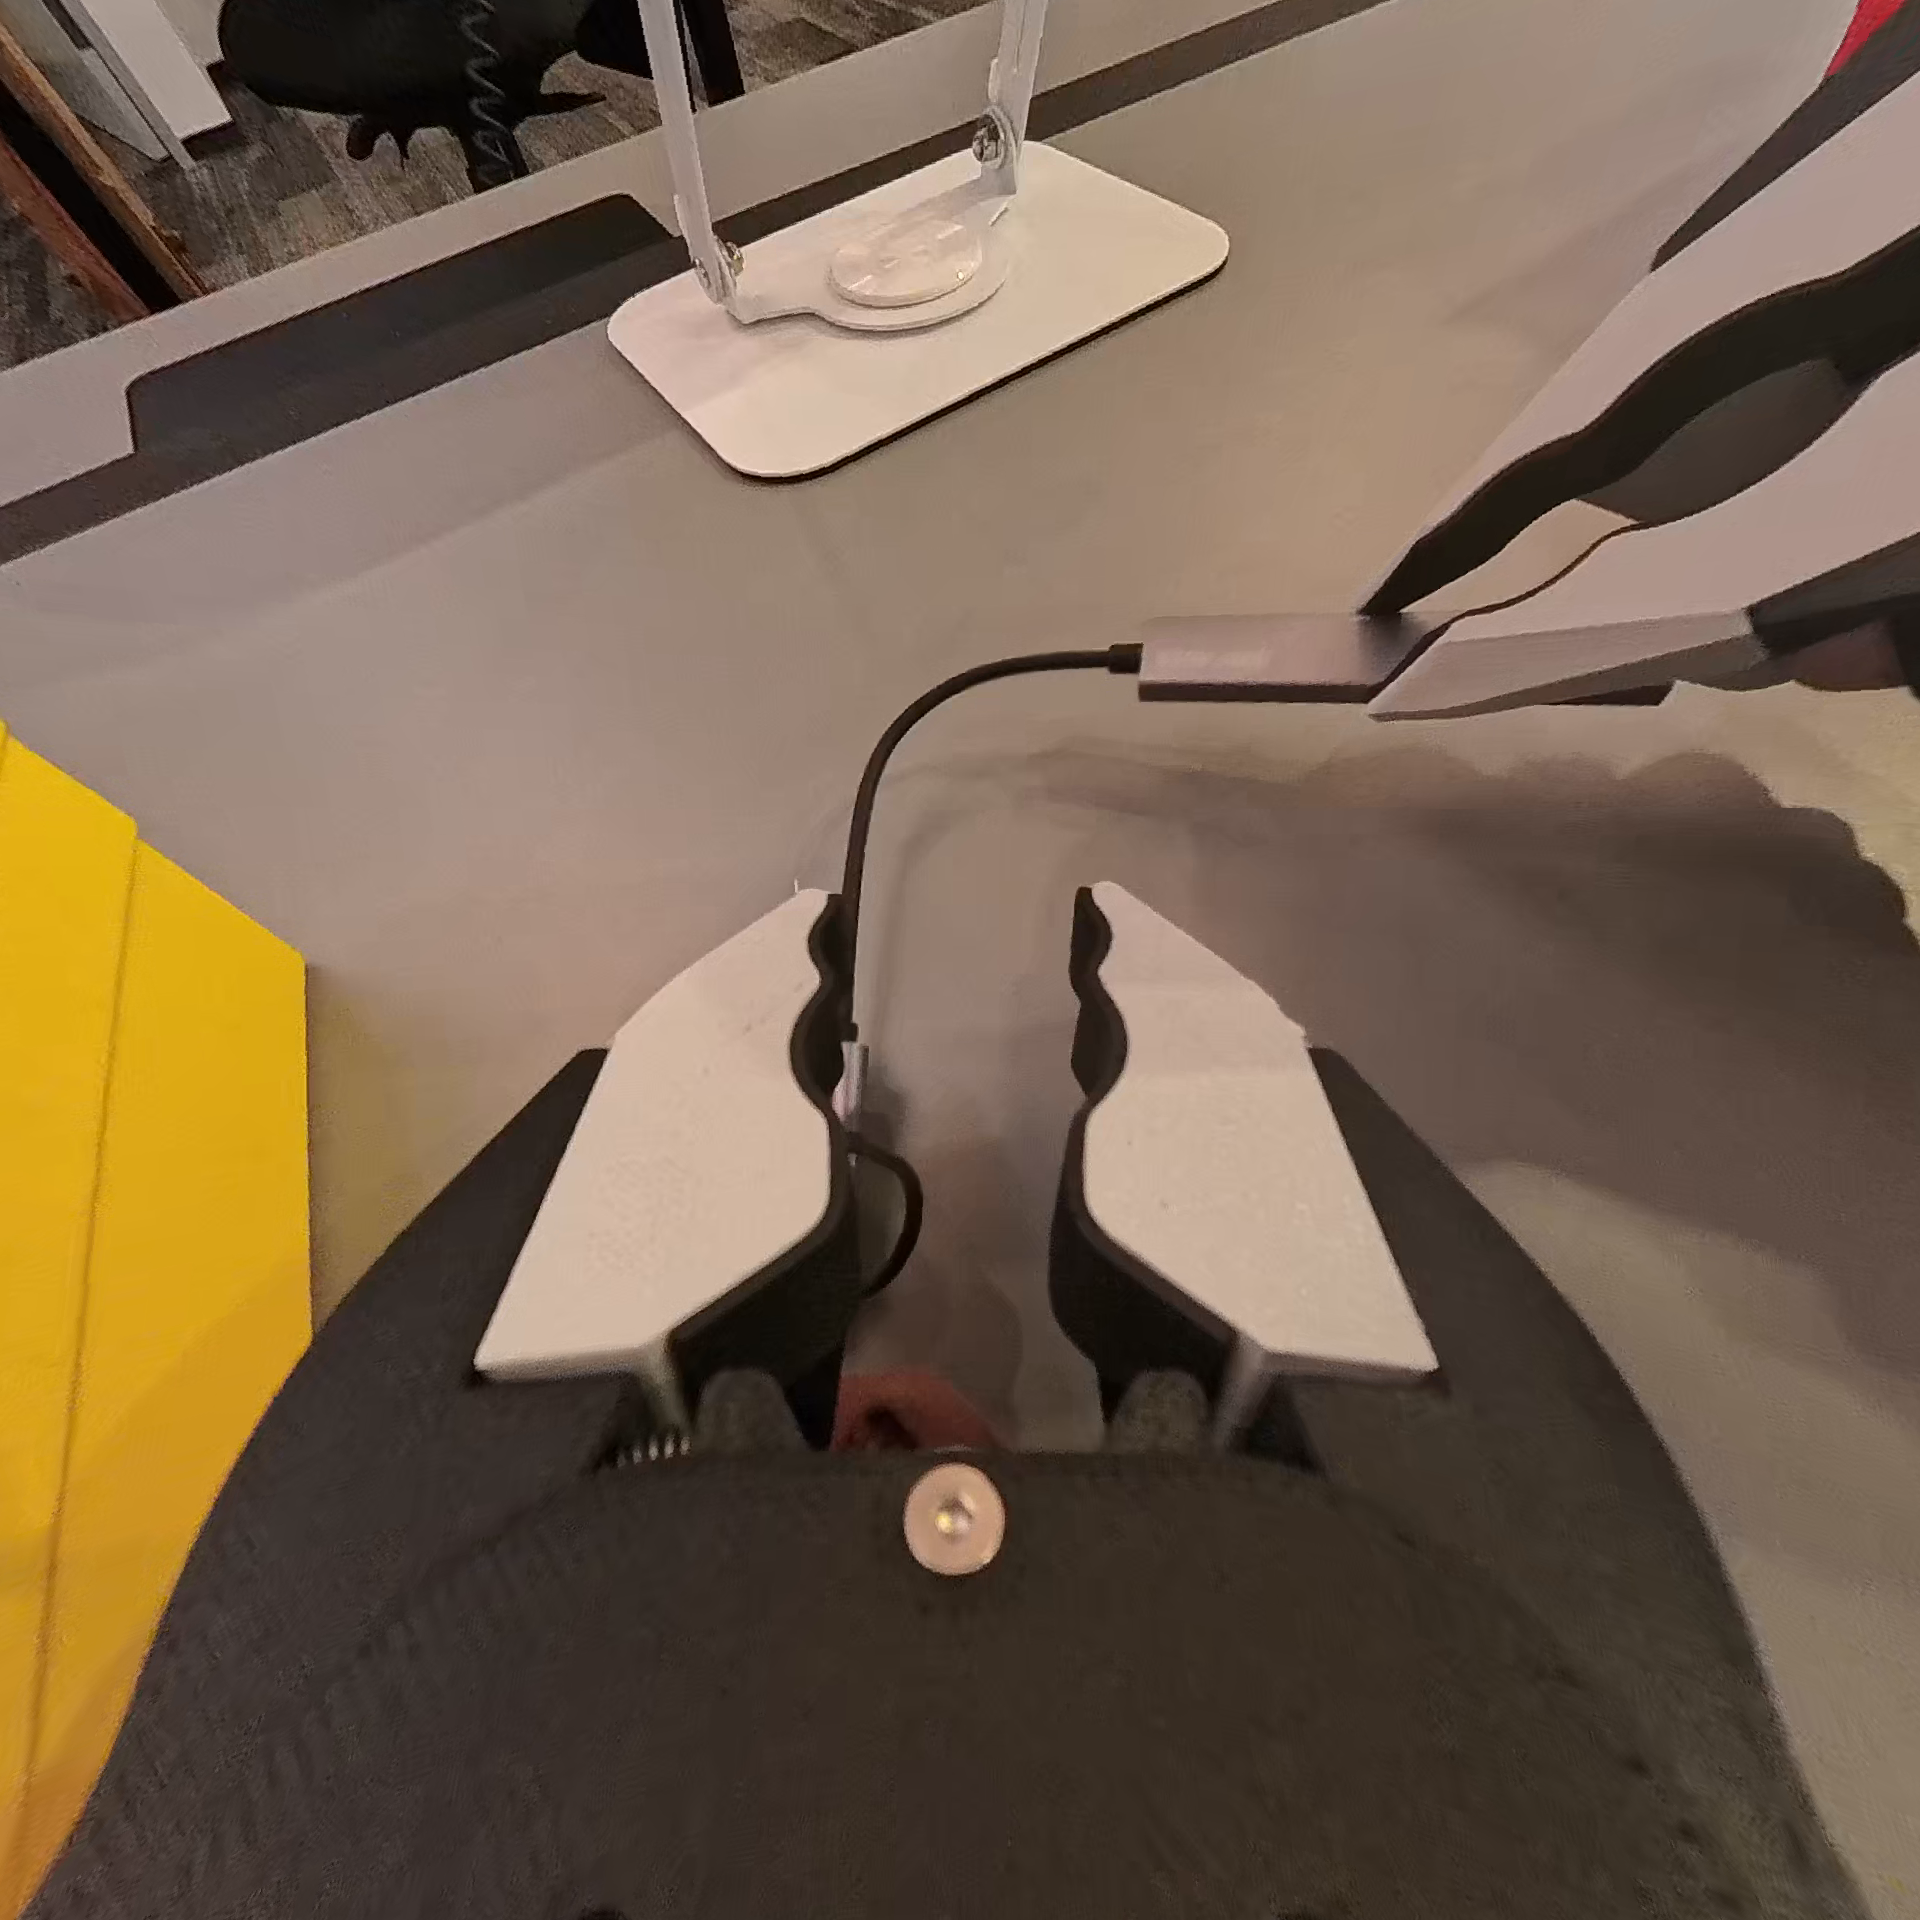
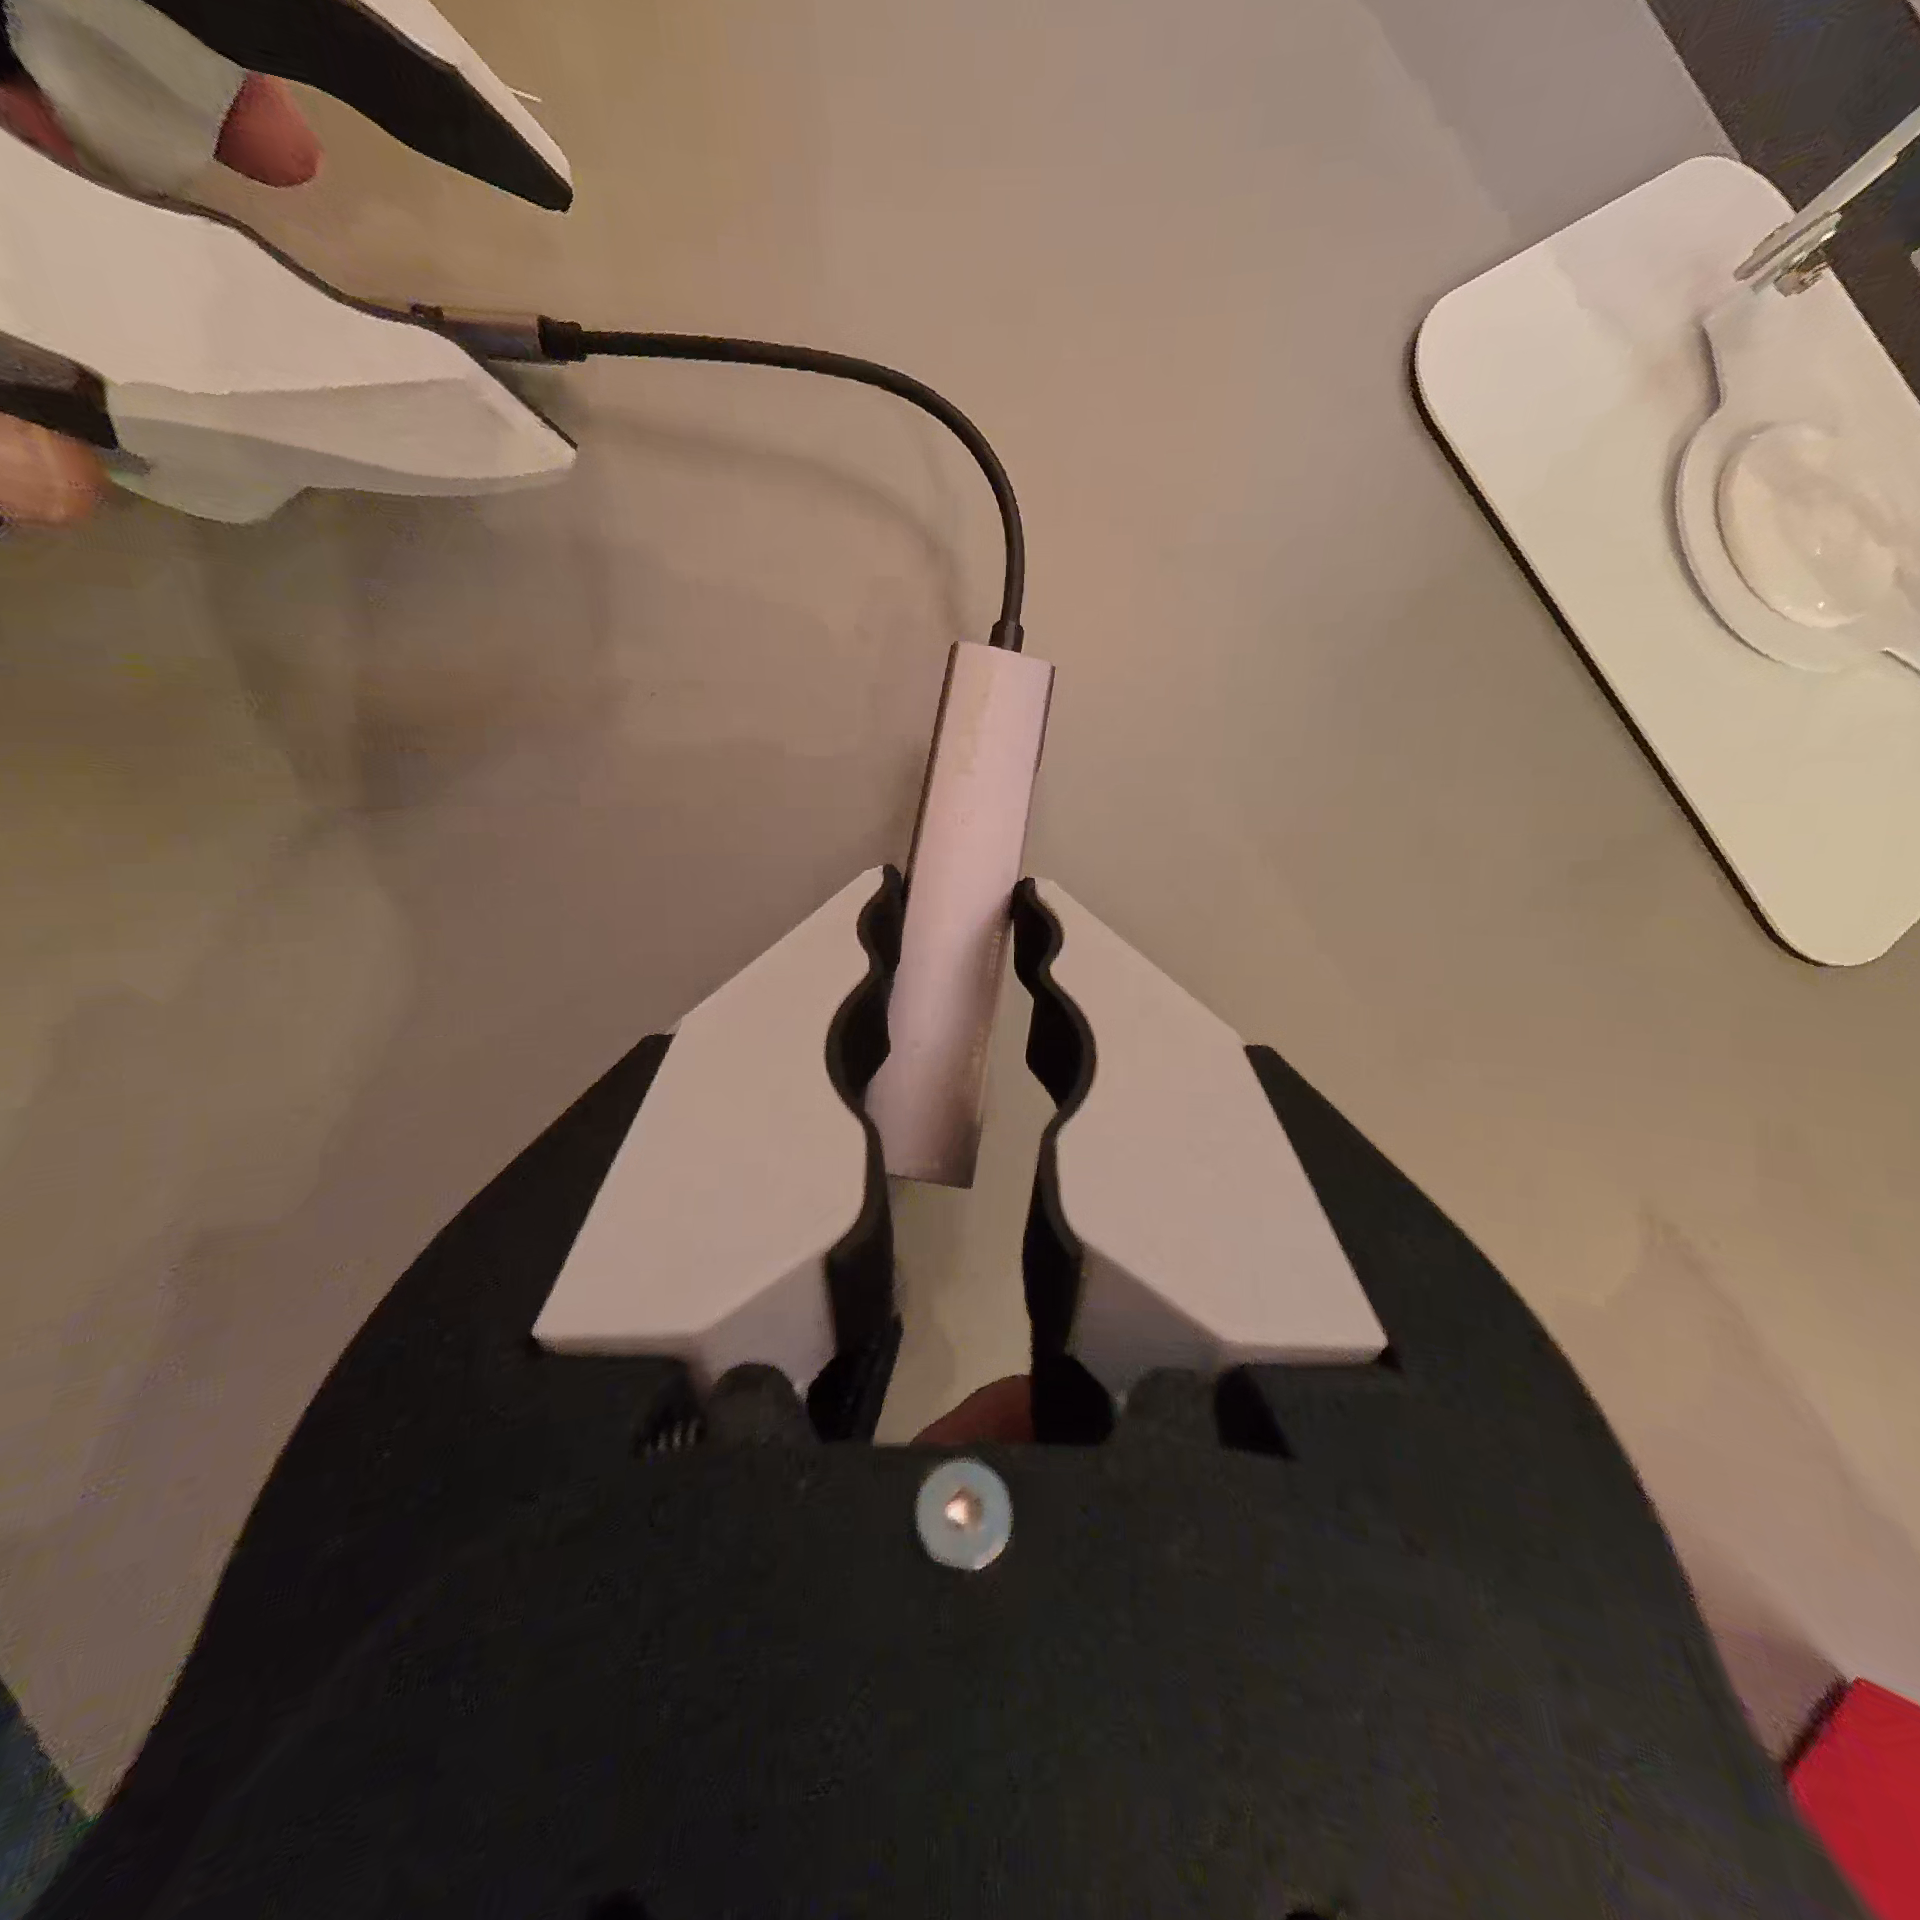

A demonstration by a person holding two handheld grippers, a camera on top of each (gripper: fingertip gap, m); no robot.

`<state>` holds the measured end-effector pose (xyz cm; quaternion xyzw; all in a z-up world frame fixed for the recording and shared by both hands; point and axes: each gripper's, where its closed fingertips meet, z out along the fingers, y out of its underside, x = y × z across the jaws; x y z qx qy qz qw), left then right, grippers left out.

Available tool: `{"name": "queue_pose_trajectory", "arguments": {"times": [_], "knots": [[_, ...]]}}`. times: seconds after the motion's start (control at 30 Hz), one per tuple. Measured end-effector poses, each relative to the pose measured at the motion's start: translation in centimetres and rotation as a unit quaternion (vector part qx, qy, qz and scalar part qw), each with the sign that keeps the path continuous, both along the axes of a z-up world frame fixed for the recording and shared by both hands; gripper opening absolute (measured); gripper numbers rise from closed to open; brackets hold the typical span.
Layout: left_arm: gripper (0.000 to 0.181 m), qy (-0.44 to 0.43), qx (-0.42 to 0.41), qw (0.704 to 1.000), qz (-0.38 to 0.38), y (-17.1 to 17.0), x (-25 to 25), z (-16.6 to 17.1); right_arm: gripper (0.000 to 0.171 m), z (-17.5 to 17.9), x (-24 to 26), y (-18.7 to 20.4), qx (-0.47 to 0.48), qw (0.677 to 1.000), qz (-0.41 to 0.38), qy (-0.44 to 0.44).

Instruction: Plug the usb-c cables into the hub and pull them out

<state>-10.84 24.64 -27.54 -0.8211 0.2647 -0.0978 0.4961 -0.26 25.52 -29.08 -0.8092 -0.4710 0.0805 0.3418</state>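
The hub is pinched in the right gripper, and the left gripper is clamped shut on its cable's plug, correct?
Not quite. The hub is in the right gripper, but the left gripper is open: the left wrist view shows a wide gap between its fingers, with the plug lying against only one finger.

Setting: office or lab workspace. Evidence: grey desk (image 1: 520,675) with a dark cable-tray slot (image 1: 416,322) along its far edge; white flat stand base (image 1: 914,312) with slim upright arms on the desk; black swivel chair base (image 1: 416,114) on patterned carpet (image 1: 62,270) behind.
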Motion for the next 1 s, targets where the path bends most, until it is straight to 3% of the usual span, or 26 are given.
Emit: {"name": "queue_pose_trajectory", "arguments": {"times": [1.0], "knots": [[0.041,-0.016,0.001,1.0,-0.011,-0.3,0.3,0.2,0.018,4.6,2.6,0.7,0.077,0.996,-0.033,0.018]]}}
